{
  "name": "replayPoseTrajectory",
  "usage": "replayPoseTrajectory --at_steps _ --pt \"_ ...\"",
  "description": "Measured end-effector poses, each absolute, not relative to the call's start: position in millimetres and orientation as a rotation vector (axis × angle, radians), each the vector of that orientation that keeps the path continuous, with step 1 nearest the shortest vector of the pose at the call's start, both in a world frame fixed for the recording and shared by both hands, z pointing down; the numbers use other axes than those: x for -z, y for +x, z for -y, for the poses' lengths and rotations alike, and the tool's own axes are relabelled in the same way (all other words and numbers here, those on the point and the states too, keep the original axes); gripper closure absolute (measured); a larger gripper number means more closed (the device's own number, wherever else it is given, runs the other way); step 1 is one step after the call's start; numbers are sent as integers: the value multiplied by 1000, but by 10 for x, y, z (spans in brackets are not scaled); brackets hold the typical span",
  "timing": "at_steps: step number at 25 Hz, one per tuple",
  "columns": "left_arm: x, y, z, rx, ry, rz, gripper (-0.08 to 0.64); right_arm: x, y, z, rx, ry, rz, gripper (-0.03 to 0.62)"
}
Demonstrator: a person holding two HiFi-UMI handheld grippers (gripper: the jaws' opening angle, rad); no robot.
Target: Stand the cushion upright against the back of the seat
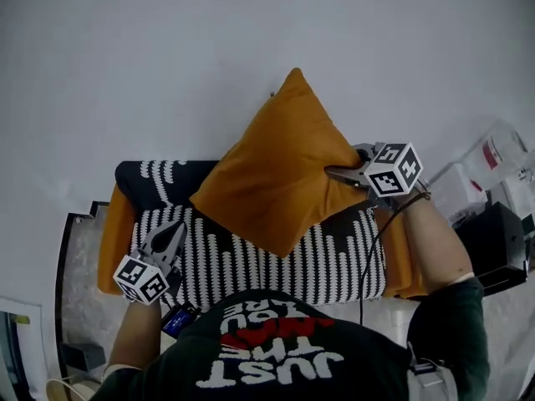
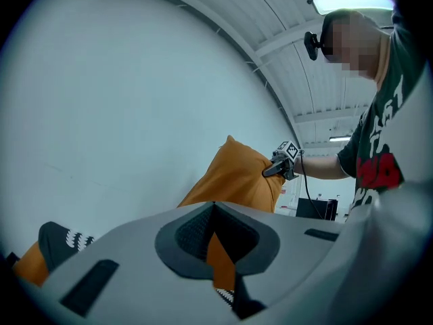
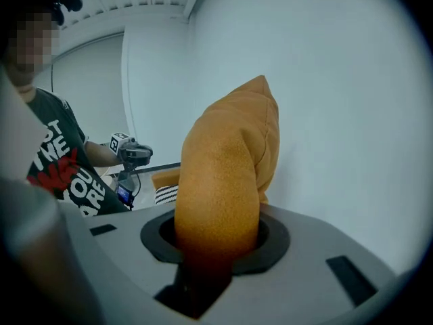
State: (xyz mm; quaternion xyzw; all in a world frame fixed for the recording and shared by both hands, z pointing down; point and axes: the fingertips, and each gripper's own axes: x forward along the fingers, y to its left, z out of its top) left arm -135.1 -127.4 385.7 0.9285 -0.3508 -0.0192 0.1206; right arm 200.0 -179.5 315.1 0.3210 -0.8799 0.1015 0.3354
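Observation:
The orange cushion [image 1: 276, 174] hangs tilted on one corner above the seat [image 1: 251, 266], its top corner against the pale wall. My right gripper [image 1: 338, 172] is shut on the cushion's right corner; in the right gripper view the orange fabric [image 3: 223, 181] fills the gap between the jaws. My left gripper [image 1: 177, 228] hovers over the seat's left side, jaws a narrow gap apart with nothing between them. From the left gripper view the cushion [image 2: 237, 178] and the right gripper [image 2: 270, 170] show ahead. The seat's low dark back [image 1: 159, 178] lies behind.
The seat has orange sides [image 1: 113, 241] and a black-and-white striped cover. A black box [image 1: 501, 241] and white containers [image 1: 493, 161] stand to the right. A cable [image 1: 372, 249] runs from the right gripper. The wall [image 1: 167, 57] rises just behind the seat.

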Motion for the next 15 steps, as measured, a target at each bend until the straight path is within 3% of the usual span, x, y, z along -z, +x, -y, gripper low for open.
replayPoseTrajectory --at_steps 8,15 --pt "-3647 -1473 1311 95 2749 1098 560 -2403 1910 2196 23 761 2221 439" --pt "-3697 -1704 1293 84 2698 1205 560 -2244 1772 2634 168 671 2125 436"
